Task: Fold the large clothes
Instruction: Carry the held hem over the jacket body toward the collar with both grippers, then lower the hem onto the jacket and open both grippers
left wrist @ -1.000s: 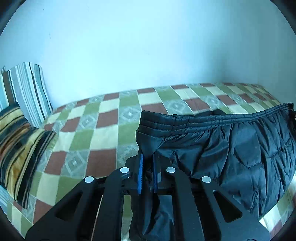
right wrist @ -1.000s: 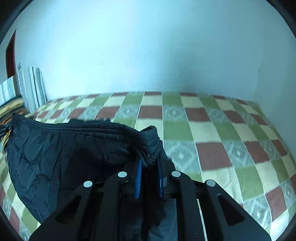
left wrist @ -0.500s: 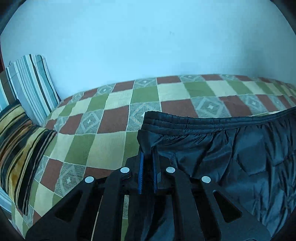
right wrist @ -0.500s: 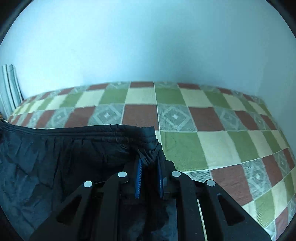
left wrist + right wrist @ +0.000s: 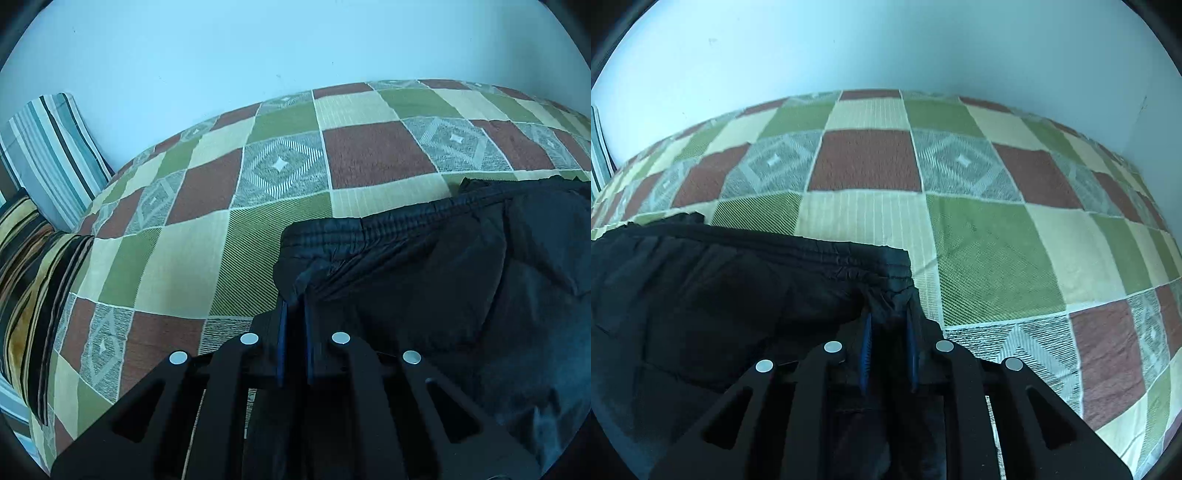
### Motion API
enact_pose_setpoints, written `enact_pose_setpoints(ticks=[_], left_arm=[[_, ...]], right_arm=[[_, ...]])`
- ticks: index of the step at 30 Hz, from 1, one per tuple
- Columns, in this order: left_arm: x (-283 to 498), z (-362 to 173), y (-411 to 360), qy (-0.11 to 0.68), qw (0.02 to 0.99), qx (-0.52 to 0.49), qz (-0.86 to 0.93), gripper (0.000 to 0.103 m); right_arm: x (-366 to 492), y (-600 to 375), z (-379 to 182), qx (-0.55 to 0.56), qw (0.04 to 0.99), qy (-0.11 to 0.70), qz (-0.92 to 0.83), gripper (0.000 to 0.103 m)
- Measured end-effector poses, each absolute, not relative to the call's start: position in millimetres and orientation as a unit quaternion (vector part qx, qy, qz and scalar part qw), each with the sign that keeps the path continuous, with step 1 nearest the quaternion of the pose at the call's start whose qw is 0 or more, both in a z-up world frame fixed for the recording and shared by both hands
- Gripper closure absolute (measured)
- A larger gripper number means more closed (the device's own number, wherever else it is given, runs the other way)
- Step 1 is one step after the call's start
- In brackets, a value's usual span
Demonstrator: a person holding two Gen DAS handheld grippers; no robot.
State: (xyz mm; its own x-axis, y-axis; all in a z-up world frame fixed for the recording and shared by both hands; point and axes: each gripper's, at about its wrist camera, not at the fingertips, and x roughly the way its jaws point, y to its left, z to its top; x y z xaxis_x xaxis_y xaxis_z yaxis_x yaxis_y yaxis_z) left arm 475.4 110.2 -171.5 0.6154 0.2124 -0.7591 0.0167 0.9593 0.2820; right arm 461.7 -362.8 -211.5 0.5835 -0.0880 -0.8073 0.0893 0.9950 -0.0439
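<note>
A black quilted jacket (image 5: pixel 436 295) with an elastic hem lies low over the checkered bedspread (image 5: pixel 229 206). My left gripper (image 5: pixel 293 310) is shut on the jacket's left hem corner. In the right wrist view my right gripper (image 5: pixel 888 321) is shut on the right hem corner of the same jacket (image 5: pixel 720 295). The hem runs stretched between the two grippers. The lower part of the jacket is hidden beneath the gripper bodies.
Striped pillows (image 5: pixel 44 155) stand and lie at the bed's left end. A pale wall (image 5: pixel 258 44) runs along the far side of the bed, and another wall (image 5: pixel 1160 110) closes the right end. The bedspread (image 5: pixel 997 229) stretches right of the jacket.
Both grippers have moved down and forward toward the bed with the jacket. The hem now sits low over the bedspread, and the jacket hangs less.
</note>
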Motion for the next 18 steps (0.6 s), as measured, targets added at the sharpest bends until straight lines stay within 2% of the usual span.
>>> enact_pose_setpoints(ticks=[12, 16, 18], left_arm=[[482, -190, 108, 0.44, 0.886, 0.134, 0.063, 0.094], [473, -168, 114, 0.449, 0.883, 0.118, 0.073, 0.075], [463, -154, 116, 0.44, 0.889, 0.101, 0.073, 0.075]], right_arm=[[467, -358, -215, -0.012, 0.889, 0.452, -0.065, 0.078], [460, -356, -199, -0.018, 0.886, 0.456, -0.08, 0.068], [450, -352, -183, 0.003, 0.892, 0.445, -0.079, 0.067]])
